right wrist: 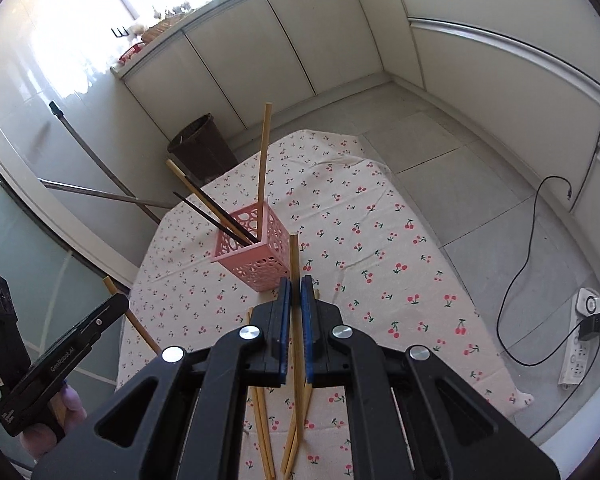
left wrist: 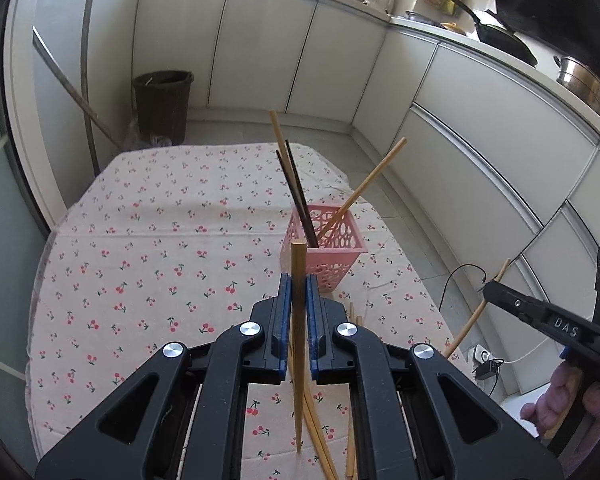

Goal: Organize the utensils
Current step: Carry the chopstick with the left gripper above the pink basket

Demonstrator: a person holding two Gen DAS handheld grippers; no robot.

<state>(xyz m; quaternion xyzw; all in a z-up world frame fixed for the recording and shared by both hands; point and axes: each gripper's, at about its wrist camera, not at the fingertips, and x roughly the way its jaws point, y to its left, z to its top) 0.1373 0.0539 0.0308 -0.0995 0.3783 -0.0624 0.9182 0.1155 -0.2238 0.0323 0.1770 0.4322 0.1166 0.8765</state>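
My left gripper (left wrist: 299,278) is shut on a bamboo chopstick (left wrist: 299,256) that stands nearly upright between the blue pads. Just beyond it a pink perforated basket (left wrist: 332,240) holds two dark chopsticks (left wrist: 296,188) and two bamboo ones. My right gripper (right wrist: 296,282) is shut on another bamboo chopstick (right wrist: 294,252), near the basket (right wrist: 252,252). Each gripper shows in the other's view, the right gripper (left wrist: 496,294) at the table's right and the left gripper (right wrist: 116,308) at its left. Several loose bamboo chopsticks (right wrist: 260,420) lie on the cloth below.
The table wears a cherry-print cloth (left wrist: 160,240). A brown bin (left wrist: 162,104) and leaning mop handles (right wrist: 100,196) stand beyond its far edge. White cabinets line the walls. A power strip (right wrist: 580,344) and a black cable (right wrist: 516,280) lie on the floor at right.
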